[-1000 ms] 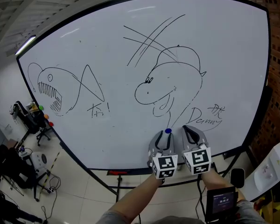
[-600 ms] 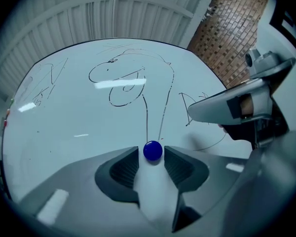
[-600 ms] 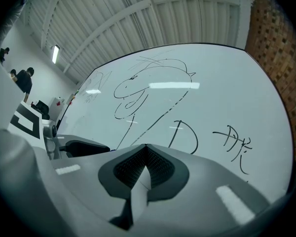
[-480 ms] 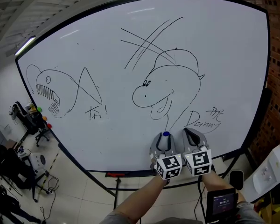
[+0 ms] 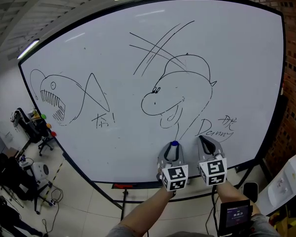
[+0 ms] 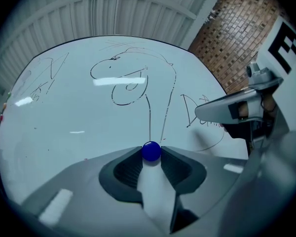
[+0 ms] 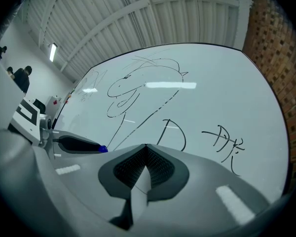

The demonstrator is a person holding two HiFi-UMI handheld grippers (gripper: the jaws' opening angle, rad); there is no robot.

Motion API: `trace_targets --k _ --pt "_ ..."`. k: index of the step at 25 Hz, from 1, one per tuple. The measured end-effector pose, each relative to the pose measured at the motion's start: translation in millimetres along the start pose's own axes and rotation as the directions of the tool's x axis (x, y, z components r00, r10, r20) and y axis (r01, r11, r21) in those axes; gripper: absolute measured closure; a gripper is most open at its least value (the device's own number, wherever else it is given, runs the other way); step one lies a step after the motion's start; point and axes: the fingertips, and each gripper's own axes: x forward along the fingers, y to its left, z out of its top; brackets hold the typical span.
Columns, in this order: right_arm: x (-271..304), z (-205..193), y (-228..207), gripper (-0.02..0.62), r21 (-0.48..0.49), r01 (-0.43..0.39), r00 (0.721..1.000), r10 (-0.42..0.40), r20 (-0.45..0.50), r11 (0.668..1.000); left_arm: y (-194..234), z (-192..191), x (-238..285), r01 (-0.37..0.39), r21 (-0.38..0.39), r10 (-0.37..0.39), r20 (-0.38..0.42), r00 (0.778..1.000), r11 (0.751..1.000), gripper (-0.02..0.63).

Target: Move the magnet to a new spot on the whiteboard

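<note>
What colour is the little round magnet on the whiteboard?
Dark blue and shiny. The magnet shows best in the left gripper view.

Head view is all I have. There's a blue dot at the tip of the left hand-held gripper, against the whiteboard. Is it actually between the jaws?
Observer: Yes. The left gripper view shows the small round blue magnet between the tips of the left hand-held gripper. Its jaws are closing, with the pads at both sides of the magnet.
Operator: Is the other one carrying anything?
Observer: No. The right hand-held gripper has its jaws together, with nothing between them.
Operator: Anyone nearby?
Observer: The right gripper view shows people in dark clothes standing far off, past the left edge of the large white whiteboard.
</note>
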Motion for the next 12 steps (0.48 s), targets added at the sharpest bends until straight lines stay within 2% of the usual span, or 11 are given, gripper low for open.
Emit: trace_targets --k 6,12 --pt "2.9 3.9 -0.5 0.595 -0.006 0.011 1.0 -0.011 0.003 1.0 24.7 4.3 -13.0 0.001 -0.029 0.0 0.03 1.0 1.0 0.488" --pt "14.6 13.0 35.3 0.595 -0.008 -0.023 1.0 0.024 0.016 1.0 71.3 -2.1 -33.1 -0.035 -0.044 0.036 0.033 0.999 0.998 0.488"
